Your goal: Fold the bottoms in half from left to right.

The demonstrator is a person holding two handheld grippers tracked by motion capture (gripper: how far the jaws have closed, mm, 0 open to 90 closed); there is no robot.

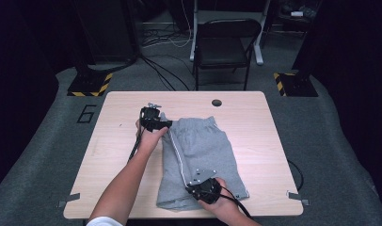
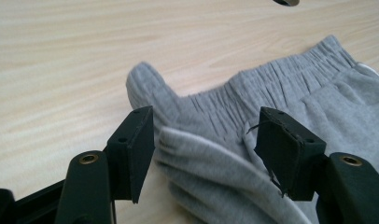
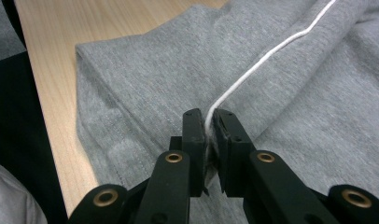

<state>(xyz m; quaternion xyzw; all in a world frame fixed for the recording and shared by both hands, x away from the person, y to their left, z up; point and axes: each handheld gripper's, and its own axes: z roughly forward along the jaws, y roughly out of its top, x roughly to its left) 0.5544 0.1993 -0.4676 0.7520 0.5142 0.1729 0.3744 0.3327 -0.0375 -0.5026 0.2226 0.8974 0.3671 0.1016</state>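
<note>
**Shorts fold: left tongs off the waistband, right tongs pinching the side seam**

Grey shorts lie on the tabletop, folded lengthwise, waistband at the far end, hems towards the person. White side stripe runs along the folded left edge.

Left tongs: released, jaws wide. The waistband corner sits between them, but neither pad presses on it. Right tongs: clenched on the fold at the white stripe, near the hem end.

My read of the step: waistband end just set down, hem end held taut. To do it well:
- Keep the right pinch steady so the fold line stays straight.
- Pull the left tongs straight back off the cloth; a loose thread at one pad could snag the elastic.
- The waistband corner sticks up in a small peak; flatten it before the next fold or it will bunch.

Hard to make out:
- How many layers the right tongs hold; the pads cover the seam.
- The near-right hem, behind the right hand in the high view.
- Whether the underside layers line up.
</note>
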